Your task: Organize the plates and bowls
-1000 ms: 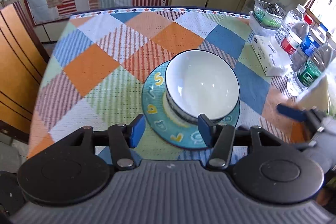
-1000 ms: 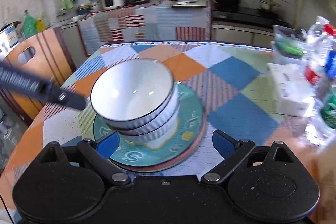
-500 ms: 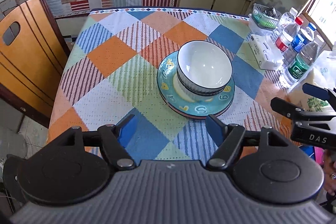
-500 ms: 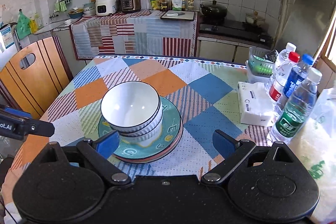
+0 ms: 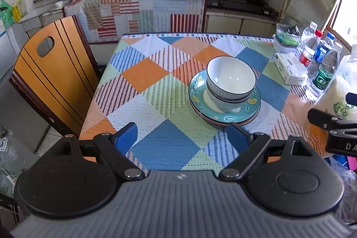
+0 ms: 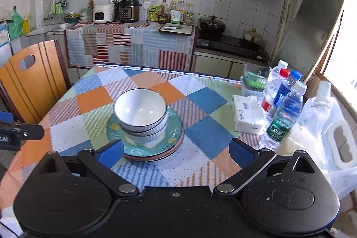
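We see the bowls nested one inside another on the plates, which lie stacked mid-table, so the set looks gathered into one compact pile. Our left gripper hangs short of the plates, fingers wide and empty. Our right gripper hangs near the plates' front rim, fingers wide and holding nothing. Bottles and a tissue pack stand well right of the plates, clear of the pile.
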Available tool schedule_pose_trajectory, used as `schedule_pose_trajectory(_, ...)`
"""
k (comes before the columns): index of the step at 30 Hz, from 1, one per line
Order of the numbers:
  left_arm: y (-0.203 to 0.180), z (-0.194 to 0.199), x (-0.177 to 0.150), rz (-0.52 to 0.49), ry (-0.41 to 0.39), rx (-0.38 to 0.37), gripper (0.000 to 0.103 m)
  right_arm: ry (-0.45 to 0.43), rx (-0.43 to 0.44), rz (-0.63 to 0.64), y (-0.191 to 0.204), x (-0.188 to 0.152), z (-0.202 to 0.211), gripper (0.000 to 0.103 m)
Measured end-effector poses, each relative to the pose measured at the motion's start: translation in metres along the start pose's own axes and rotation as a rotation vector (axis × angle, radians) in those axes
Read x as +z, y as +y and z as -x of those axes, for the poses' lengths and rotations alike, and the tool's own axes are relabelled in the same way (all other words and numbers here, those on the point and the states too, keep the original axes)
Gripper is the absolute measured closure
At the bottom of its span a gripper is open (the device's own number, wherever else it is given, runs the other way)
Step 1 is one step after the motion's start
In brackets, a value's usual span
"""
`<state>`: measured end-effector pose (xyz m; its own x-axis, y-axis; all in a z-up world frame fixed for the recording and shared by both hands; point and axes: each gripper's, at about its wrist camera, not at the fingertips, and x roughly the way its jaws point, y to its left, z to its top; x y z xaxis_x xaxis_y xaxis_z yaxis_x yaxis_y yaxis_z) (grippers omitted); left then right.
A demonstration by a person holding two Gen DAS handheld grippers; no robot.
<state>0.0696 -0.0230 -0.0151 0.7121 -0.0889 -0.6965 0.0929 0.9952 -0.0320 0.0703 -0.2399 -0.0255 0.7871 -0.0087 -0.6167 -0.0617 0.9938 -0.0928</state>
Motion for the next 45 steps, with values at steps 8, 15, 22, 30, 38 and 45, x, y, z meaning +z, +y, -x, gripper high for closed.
schedule_pose_trajectory(8,0.003,-0.003,-0.019,0.024,-0.018,0.016,0.009,0.006,-0.02,0.022,0.011,-0.015,0.003,0.001)
schedule_pose_trajectory(15,0.002,0.0,-0.033,0.028,-0.034,0.006,0.006,0.023,-0.002,-0.006,0.014,-0.025,0.012,0.001)
schedule_pose_trajectory(22,0.001,0.002,-0.038,0.025,-0.034,0.034,0.005,0.037,-0.01,-0.004,0.016,-0.034,0.012,0.001)
schedule_pose_trajectory(30,-0.004,0.007,-0.041,0.002,-0.066,0.07,0.005,0.05,-0.012,-0.012,0.017,-0.036,0.008,0.001)
schedule_pose_trajectory(38,-0.002,0.006,-0.041,0.021,-0.058,0.06,0.005,0.069,-0.021,-0.005,0.016,-0.035,0.005,0.001)
schedule_pose_trajectory(45,-0.003,0.007,-0.041,0.024,-0.065,0.055,0.005,0.08,-0.022,-0.01,0.016,-0.036,0.0,0.001)
